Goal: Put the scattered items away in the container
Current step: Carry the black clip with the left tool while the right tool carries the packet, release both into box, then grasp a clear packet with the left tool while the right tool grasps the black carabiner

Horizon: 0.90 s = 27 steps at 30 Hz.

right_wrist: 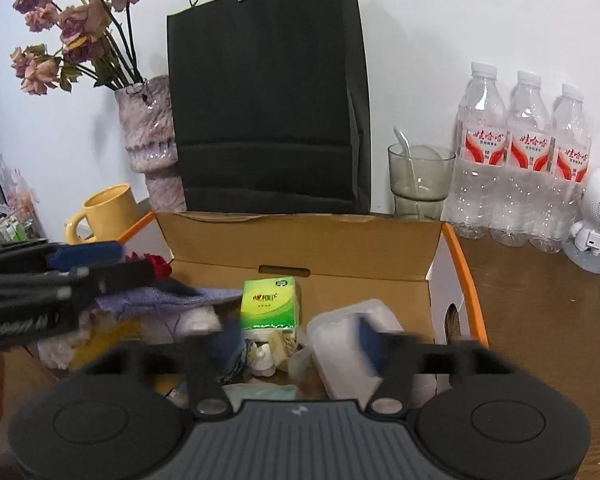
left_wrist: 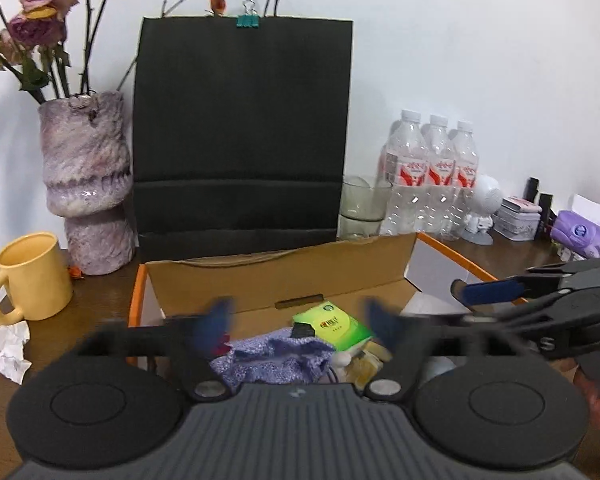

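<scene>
Standing on a brown table point(right_wrist: 540, 300), box point(right_wrist: 300, 240) against white wall point(right_wrist: 440, 20).

black tongs point(left_wrist: 296, 320), blurred seemingly blue pads point(left_wrist: 380, 322), silver screws

Home setting: wooden table point(right_wrist: 540, 280) with dried roses in a vase point(left_wrist: 86, 184), yellow mug point(left_wrist: 30, 276), water bottles point(right_wrist: 524, 160), tissue pack point(left_wrist: 580, 236).

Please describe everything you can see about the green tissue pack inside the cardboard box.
The green tissue pack is a small soft packet in glossy plastic wrap, bright green fading to yellow-green, with a red logo and a round dark green mark near its top edge. It looks sealed. It lies tilted, leaning on other items in the cardboard box, near the back wall. A purple cloth lies beside it. Neither gripper touches it.
</scene>
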{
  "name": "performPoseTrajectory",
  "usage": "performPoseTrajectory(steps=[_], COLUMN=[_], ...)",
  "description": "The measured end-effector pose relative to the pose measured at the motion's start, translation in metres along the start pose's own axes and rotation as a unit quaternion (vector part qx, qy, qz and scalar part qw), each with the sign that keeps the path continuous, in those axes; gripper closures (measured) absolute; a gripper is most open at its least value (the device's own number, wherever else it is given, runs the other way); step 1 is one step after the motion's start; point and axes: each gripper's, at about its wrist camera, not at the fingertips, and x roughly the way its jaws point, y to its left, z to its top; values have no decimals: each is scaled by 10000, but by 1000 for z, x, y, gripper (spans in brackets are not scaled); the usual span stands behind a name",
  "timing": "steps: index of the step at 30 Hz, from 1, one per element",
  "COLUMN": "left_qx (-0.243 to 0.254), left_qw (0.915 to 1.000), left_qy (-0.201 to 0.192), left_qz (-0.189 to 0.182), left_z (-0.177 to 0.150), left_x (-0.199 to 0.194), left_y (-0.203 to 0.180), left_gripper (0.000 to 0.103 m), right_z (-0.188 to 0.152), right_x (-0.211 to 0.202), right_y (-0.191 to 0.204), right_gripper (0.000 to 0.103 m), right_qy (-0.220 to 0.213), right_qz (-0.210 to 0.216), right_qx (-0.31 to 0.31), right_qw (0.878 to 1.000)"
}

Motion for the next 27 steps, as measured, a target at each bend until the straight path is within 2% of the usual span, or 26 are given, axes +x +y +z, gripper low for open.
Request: performPoseTrajectory(steps=[1,3,16,24,27], left_qx=[18,65,-108,-88,-138], left_qw=[10000,9999,9999,9999,9999], left_qy=[-38,-64,-1,-85,-18], left_qz=[47,85,10,87,38], left_z=[1,2,4,-6,-16], left_x=[-2,-4,-13,-51,-69], left_y=[-1,-2,0,-4,-5], left_gripper=[4,0,0,0,0], right_z=[-1,0,0,-14,-25], right_x=[-2,-5,-14,-49,-66], right_y=[0,2,7,21,24], right_gripper=[14,10,4,0,0], right_qy=[-56,-88,-171,-329,-255], right_qz=[-28,-121,-238,-292,-280], right_qx=[-17,-69,-151,-237,-213], right_qw=[10000,9999,9995,9988,9991])
